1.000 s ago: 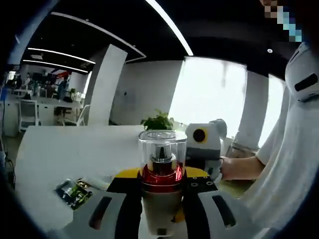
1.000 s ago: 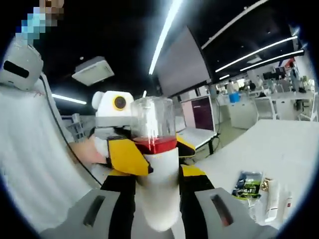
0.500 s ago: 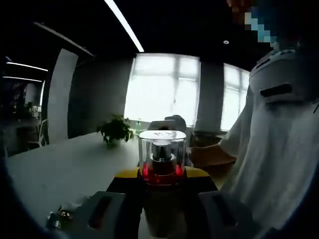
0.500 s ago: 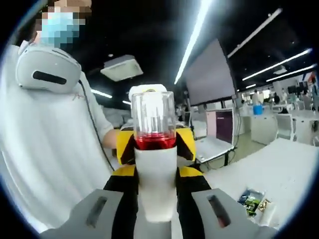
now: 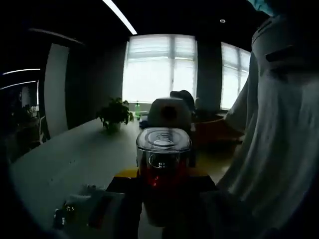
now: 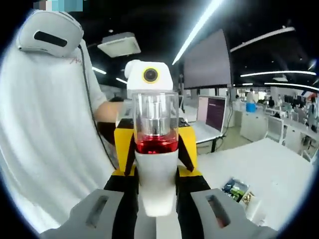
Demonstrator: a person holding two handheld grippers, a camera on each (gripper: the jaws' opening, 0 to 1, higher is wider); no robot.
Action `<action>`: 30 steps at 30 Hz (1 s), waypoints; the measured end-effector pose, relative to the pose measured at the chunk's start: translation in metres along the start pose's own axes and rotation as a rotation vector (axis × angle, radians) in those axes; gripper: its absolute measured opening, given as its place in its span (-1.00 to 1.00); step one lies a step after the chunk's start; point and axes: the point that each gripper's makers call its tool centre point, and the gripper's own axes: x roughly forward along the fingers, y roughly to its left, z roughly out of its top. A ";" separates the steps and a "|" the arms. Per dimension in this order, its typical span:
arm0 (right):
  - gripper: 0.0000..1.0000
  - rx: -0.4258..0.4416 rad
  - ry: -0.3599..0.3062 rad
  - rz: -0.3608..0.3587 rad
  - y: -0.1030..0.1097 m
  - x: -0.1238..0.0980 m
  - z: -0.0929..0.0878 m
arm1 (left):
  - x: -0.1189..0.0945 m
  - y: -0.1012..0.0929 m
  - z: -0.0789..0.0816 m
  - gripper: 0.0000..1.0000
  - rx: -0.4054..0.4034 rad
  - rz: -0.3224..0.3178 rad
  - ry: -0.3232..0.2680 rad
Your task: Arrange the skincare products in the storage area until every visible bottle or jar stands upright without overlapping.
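The bottle (image 6: pixel 156 164) has a white body, a red band and a clear cap. It stands upright between both grippers, up in the air above the white table (image 6: pixel 271 172). The right gripper (image 6: pixel 156 196) pinches its body from both sides. The left gripper (image 5: pixel 164 191) pinches it too, facing the other way. A green packet (image 6: pixel 235 189) lies on the table, well apart. A person in a white shirt (image 6: pixel 45 129) stands close.

White bottle (image 6: pixel 156 181) (red collar, clear cap)
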 end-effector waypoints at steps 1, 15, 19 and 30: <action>-0.46 0.009 -0.009 0.000 -0.001 0.000 -0.004 | 0.000 0.001 -0.003 -0.49 -0.008 -0.006 0.002; -0.46 0.064 -0.073 -0.037 -0.011 -0.016 -0.028 | 0.030 0.002 -0.012 -0.50 -0.047 -0.012 -0.020; -0.46 0.067 -0.055 -0.067 -0.017 -0.025 -0.038 | 0.043 0.007 -0.020 -0.50 -0.059 -0.033 -0.016; -0.46 0.103 -0.017 -0.125 -0.035 -0.045 -0.069 | 0.075 0.022 -0.034 -0.49 -0.092 -0.062 -0.028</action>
